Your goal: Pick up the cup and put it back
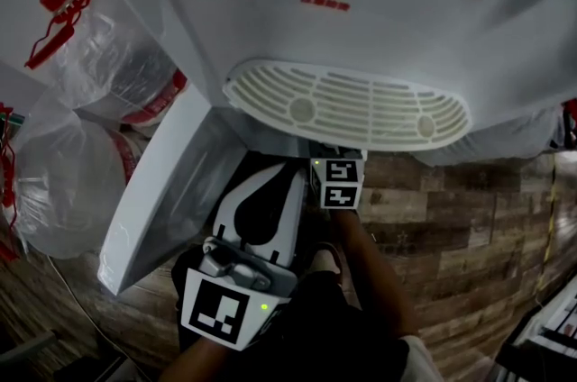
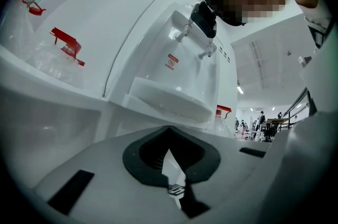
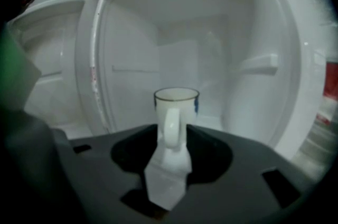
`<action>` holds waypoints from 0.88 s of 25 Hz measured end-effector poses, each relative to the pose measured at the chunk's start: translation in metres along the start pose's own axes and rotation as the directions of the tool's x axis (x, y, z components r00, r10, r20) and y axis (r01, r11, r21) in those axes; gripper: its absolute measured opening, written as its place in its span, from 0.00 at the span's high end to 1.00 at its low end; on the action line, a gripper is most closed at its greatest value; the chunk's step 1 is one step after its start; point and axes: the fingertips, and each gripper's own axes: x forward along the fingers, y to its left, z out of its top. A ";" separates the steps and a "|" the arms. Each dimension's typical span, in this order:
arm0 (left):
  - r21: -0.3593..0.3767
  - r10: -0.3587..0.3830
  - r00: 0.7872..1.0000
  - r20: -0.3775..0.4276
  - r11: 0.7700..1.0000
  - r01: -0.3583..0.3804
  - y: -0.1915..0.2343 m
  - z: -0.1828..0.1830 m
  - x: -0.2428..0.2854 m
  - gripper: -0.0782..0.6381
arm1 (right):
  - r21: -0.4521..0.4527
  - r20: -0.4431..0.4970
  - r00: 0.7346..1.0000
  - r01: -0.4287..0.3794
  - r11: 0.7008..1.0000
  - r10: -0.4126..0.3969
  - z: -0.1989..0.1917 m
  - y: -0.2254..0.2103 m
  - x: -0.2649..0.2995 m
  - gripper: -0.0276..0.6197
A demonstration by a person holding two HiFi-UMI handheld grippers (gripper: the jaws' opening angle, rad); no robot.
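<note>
Closest to me is the left gripper (image 2: 169, 130), jaws pinched together on nothing, sitting just beside the open door (image 1: 171, 182) of the white water dispenser (image 1: 406, 29). That dispenser fills most of my head view, with bagged water jugs (image 1: 99, 65) off to its left and its slotted drip tray (image 1: 347, 105) in front. My right gripper (image 3: 172, 130) pokes into the cupboard (image 3: 185, 59) below with jaws spread wide. The cup (image 3: 177, 101) stands upright on the cupboard floor, its handle in the gap, not clamped.
</note>
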 end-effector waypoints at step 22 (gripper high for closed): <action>0.004 0.051 0.997 -0.056 0.999 -0.051 0.014 -0.024 0.012 0.88 | -0.038 0.000 1.000 -0.019 0.999 0.019 0.005 -0.002 -0.015 0.84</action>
